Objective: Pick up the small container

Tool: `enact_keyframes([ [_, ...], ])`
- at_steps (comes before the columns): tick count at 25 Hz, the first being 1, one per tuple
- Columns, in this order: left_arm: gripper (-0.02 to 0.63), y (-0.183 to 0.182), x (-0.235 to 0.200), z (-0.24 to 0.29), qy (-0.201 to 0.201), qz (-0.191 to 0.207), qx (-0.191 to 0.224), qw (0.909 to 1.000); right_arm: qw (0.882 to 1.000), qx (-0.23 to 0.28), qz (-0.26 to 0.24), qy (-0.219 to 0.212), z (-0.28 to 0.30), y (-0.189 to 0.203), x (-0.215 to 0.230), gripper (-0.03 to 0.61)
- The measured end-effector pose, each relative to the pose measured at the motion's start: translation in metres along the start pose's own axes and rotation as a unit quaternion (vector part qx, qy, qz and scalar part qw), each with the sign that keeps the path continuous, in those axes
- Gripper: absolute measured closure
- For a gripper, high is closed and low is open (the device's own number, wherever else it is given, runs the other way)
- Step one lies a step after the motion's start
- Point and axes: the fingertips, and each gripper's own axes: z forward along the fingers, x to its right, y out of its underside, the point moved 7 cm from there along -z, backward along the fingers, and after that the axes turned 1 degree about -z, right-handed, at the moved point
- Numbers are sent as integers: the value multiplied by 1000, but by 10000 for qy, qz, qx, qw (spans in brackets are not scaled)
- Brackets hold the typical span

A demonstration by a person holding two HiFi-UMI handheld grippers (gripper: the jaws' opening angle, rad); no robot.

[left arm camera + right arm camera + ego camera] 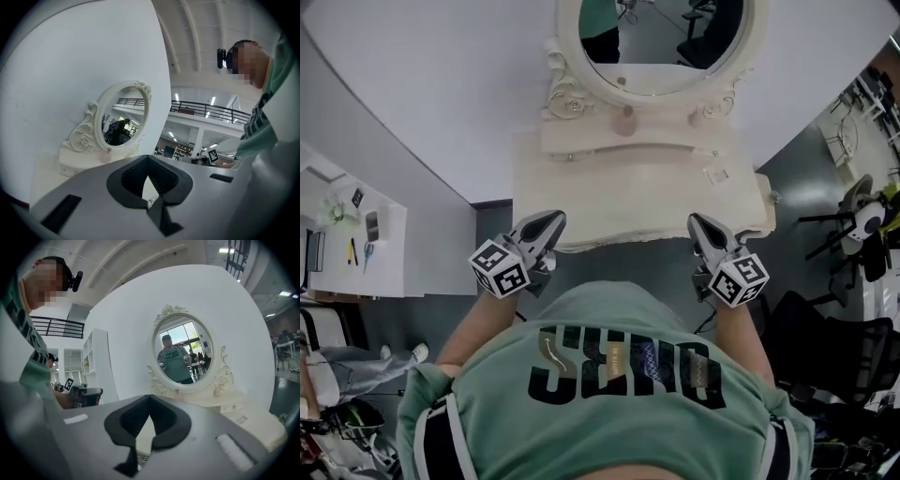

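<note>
Jaws clenched on nothing: the left gripper and, beside it, the right gripper each show their dark pads meeting at the tips with only bare tabletop in the gap between them. Both point level at a cream dressing table, with the near edge just ahead of the tips. The task's thing is most likely the small clear box lying flat on the tabletop. It sits ahead of both pairs of jaws, far off to the right of the left pair and only slightly right of the right pair, so the right gripper is judged the nearer. The box is too small to give a long axis. A pinkish round piece at the foot of the oval mirror lies further ahead, between the two lines of aim; whether it is a jar or an ornament cannot be told. The count: two grippers, one table, one mirror, one clear box, one pinkish piece.
</note>
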Motion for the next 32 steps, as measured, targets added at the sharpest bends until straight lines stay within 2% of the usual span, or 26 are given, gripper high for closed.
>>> enact_keyframes([
  [6, 611, -2, -15, 13, 13, -75, -43, 10000, 9999, -127, 18, 24, 18, 0, 16, 568],
  [12, 611, 3, -25, 40, -262, -116, -91, 9995, 9997, -179, 73, -149, 34, -1, 56, 568],
  [17, 611, 8, -18, 86, -529, 6, -60, 9986, 9988, -169, 108, -454, 38, -6, 110, 568],
  [24, 611, 7, 2, 174, -949, -48, 267, 9951, 9950, -331, -111, -939, 39, -25, 203, 568],
  [28, 611, 3, 2, 197, -1001, -1, 221, 9947, 9949, -306, -69, -961, 49, -28, 228, 568],
  [32, 611, 5, -16, 199, -931, -44, 62, 9956, 9965, -314, -19, -770, 62, -23, 232, 568],
])
